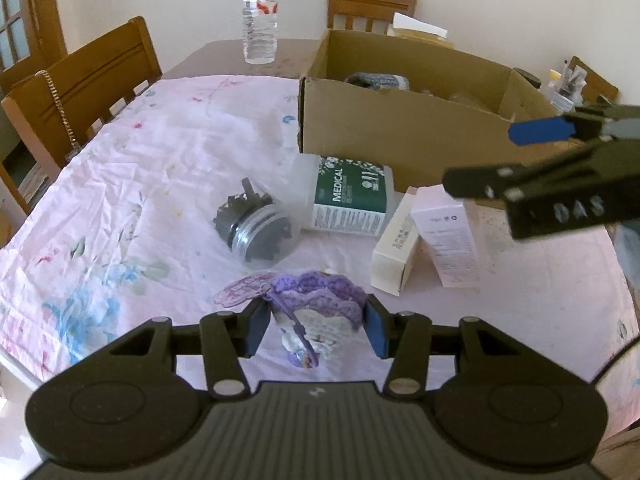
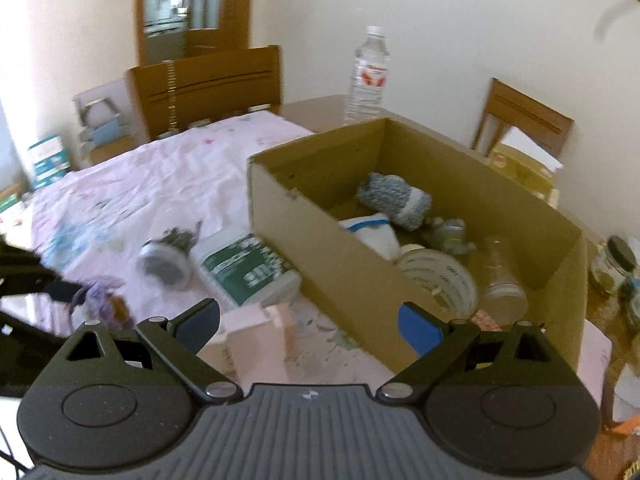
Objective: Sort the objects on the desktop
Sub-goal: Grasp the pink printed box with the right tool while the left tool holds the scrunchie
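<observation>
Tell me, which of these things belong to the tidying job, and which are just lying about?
Part of the job:
purple crochet pouch, held in left tool
cardboard box
dark-filled jar
medical tub
two small cartons

Just lying about:
water bottle
wooden chairs

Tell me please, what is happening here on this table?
A person with a gripper in each hand is sorting things into a cardboard box. The left gripper is closed on a purple crocheted pouch. The right gripper is open and empty, near the box. A clear jar, a green-labelled bottle and two small cartons are on the cloth outside the box.
</observation>
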`<state>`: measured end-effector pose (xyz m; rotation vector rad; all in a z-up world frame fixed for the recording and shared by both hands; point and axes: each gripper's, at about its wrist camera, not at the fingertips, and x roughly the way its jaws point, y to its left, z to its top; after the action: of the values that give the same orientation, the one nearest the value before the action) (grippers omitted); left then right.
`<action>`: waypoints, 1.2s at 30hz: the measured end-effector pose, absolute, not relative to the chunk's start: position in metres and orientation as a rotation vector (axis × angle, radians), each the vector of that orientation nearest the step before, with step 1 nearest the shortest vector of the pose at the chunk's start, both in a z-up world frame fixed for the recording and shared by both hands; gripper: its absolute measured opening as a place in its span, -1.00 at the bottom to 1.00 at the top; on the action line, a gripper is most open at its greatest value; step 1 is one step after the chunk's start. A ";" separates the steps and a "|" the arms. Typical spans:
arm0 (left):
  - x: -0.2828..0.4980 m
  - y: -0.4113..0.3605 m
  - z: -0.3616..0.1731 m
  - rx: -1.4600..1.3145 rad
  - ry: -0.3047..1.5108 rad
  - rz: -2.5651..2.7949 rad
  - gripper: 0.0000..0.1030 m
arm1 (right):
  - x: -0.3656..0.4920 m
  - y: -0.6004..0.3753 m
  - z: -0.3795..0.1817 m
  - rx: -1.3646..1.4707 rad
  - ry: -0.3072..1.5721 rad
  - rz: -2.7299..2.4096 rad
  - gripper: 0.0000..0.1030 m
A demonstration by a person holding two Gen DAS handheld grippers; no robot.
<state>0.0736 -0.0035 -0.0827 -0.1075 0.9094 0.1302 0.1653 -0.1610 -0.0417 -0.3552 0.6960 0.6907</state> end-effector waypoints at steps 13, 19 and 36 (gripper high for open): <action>0.087 0.007 -0.082 -0.060 0.902 0.029 -0.04 | 0.157 -0.162 -0.049 -0.356 0.737 0.534 0.94; 0.085 0.007 -0.082 -0.045 0.902 0.002 -0.04 | 0.140 -0.166 -0.051 -0.320 0.766 0.540 0.98; 0.071 0.007 -0.080 -0.036 0.907 -0.010 -0.04 | 0.121 -0.165 -0.080 -0.325 0.912 0.774 0.99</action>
<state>0.0711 0.0069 -0.0803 -0.0356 0.9066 -0.0104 0.1206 -0.1650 -0.0798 -0.3248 0.9120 0.7735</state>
